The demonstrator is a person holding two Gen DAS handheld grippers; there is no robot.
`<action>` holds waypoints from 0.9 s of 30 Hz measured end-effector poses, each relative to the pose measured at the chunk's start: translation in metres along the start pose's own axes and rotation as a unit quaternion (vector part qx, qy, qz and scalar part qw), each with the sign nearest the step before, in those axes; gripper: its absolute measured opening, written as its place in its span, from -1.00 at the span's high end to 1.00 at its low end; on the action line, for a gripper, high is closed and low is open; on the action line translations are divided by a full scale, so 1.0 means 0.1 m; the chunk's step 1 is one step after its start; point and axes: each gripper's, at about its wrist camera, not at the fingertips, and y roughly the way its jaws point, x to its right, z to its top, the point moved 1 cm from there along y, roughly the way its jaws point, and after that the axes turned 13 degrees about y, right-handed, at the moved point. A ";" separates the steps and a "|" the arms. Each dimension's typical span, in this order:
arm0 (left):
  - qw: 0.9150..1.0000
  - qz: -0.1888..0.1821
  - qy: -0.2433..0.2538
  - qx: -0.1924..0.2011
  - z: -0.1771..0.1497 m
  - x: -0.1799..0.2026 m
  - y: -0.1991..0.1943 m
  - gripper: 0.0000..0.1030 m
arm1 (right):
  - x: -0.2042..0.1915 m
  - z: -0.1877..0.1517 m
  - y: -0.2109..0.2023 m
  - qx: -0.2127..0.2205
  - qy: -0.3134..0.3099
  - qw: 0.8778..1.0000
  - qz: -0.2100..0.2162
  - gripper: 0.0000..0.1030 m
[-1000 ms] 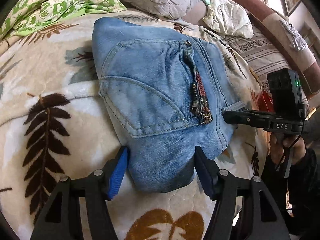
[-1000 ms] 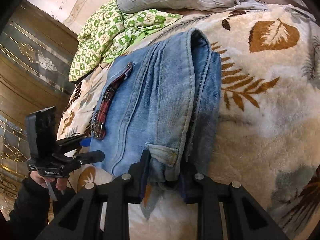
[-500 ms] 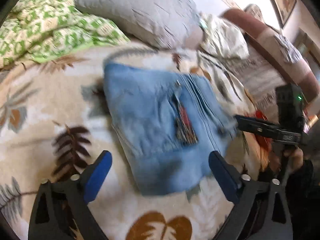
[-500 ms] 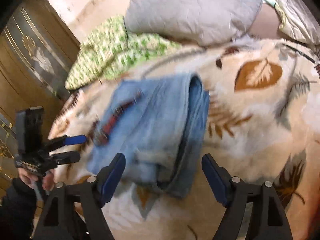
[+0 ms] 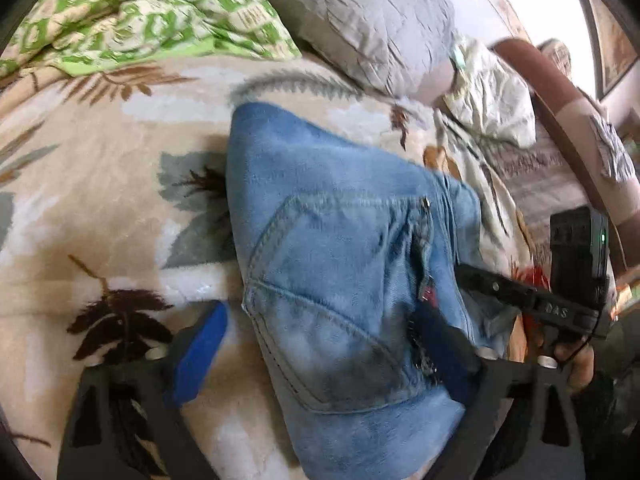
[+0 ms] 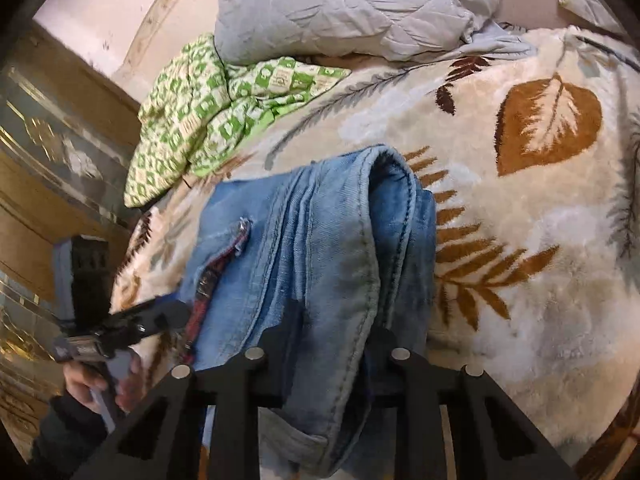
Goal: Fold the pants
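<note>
Jeans (image 6: 320, 264) pinched inside right claw (image 6: 328, 360)

Folded light-blue denim pants (image 6: 320, 264) hide the right gripper's (image 6: 326, 354) fingertips; their near end runs off the bottom edge

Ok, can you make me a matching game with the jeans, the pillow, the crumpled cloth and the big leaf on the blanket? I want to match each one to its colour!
Things:
1. jeans
2. pillow
3. crumpled cloth
4. big leaf on the blanket

Colours:
A. green and white checks
B. orange-brown
C. light blue
D. grey

Right pairs: 1-C, 2-D, 3-A, 4-B.
</note>
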 end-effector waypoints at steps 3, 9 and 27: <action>0.999 -0.033 -0.023 -0.003 -0.07 -0.14 0.06 -0.21 | -0.01 -0.01 0.09 -0.006 -0.023 0.999 -0.030 0.62; 0.998 -0.051 -0.030 0.015 -0.16 -0.23 0.07 -0.15 | 0.03 -0.06 0.16 0.005 -0.042 0.998 -0.041 0.64; 0.999 -0.044 -0.028 0.014 -0.14 -0.21 0.07 -0.15 | 0.07 -0.08 0.13 0.010 -0.041 0.998 -0.038 0.64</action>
